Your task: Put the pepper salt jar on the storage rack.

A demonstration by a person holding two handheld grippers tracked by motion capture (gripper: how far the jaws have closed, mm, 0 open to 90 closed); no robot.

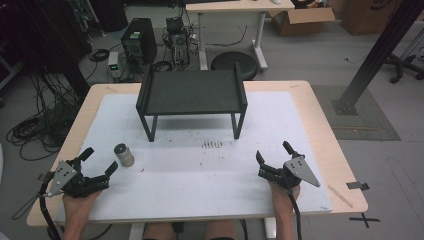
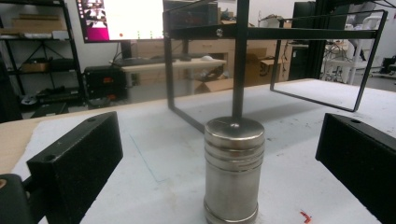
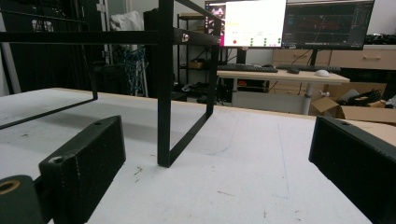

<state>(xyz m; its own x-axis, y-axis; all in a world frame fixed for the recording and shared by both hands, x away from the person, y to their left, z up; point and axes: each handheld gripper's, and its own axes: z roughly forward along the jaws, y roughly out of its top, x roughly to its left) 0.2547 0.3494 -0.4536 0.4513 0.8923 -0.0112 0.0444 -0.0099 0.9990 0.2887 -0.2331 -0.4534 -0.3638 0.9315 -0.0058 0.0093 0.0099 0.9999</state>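
Observation:
A small steel cylinder [image 1: 124,154] stands upright on the white mat, left of centre. My left gripper [image 1: 99,161] rests near the table's front left, open, with the cylinder just beyond its jaws and a little to the right. In the left gripper view the cylinder [image 2: 234,169] stands between the two spread jaws, touching neither. My right gripper [image 1: 274,152] sits at the front right, open and holding nothing. A black metal rack [image 1: 192,92] stands at the far middle of the table; its front leg [image 3: 164,93] shows ahead of the right gripper.
The white mat [image 1: 300,125] covers most of the wooden table [image 1: 327,127]. The rack's legs [image 1: 150,127] stand on the mat. Small dark marks [image 1: 212,145] dot the mat's middle. Beyond the table are computers, cables, a desk and boxes.

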